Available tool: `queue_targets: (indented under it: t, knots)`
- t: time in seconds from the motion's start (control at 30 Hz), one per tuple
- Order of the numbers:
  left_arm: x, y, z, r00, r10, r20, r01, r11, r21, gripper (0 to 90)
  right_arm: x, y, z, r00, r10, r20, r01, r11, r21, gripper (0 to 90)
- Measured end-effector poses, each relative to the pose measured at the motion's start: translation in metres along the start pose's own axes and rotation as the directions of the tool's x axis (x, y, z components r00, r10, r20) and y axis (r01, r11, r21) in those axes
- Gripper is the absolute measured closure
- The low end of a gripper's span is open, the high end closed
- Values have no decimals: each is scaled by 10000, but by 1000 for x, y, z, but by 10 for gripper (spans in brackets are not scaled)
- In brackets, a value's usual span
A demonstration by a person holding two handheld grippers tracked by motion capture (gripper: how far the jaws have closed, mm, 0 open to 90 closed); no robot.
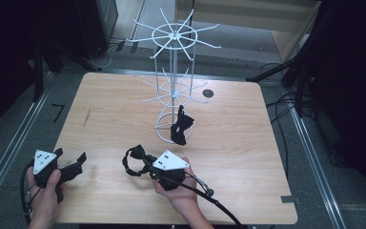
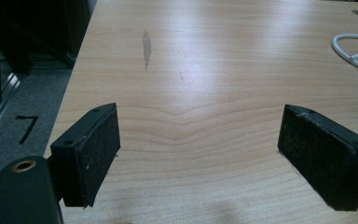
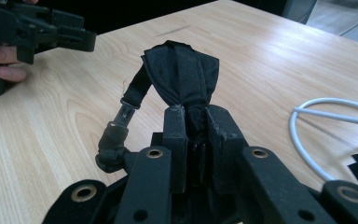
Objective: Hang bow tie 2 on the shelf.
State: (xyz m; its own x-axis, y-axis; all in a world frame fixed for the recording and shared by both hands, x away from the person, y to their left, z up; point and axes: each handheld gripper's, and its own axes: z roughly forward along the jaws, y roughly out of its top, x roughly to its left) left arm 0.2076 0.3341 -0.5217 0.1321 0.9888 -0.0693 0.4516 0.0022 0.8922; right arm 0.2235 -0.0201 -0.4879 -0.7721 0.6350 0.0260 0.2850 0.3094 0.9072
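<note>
Right gripper [image 3: 193, 114] is clamped on a black bow tie [image 3: 181, 77], jaws pinching it at the knot; the wings fan out just past the jaw tips and the strap [image 3: 121, 116] loops off to one side with a small clasp on it. In the high view the bow tie [image 1: 136, 160] hangs ahead of the right gripper [image 1: 148, 168], looks just off the table [image 1: 238, 143], though hard to say if the strap drags.

Left gripper [image 2: 200, 144]: jaws spread wide, nothing between them, bare wood ahead.

Handling: light, soft fabric, no stiffness. It'll flop and swing, strap will snag on anything. Not fragile, not slippery on the rubber pads. The knot is the right hold: thickest, firmest part. To hang it, the strap loop needs opening, so the left gripper should probably take the strap near the clasp.

White wire rack [image 1: 174, 86] stands beyond the right gripper, with another bow tie [image 1: 180, 128] on a lower arm.
</note>
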Motion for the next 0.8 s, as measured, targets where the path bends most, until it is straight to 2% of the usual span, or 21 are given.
queue_targets:
  t: [0.23, 0.8]
  knots:
    - [0, 0, 0, 10000, 19, -22, -19, 10000, 0, 134, -4, 5, -7, 9996, 3, 284, 6, 9995, -331, 791]
    - [0, 0, 0, 10000, 43, -13, -43, 10000, -9, 135, -9, 18, -21, 9977, 222, 634, -157, 9947, -1014, 791]
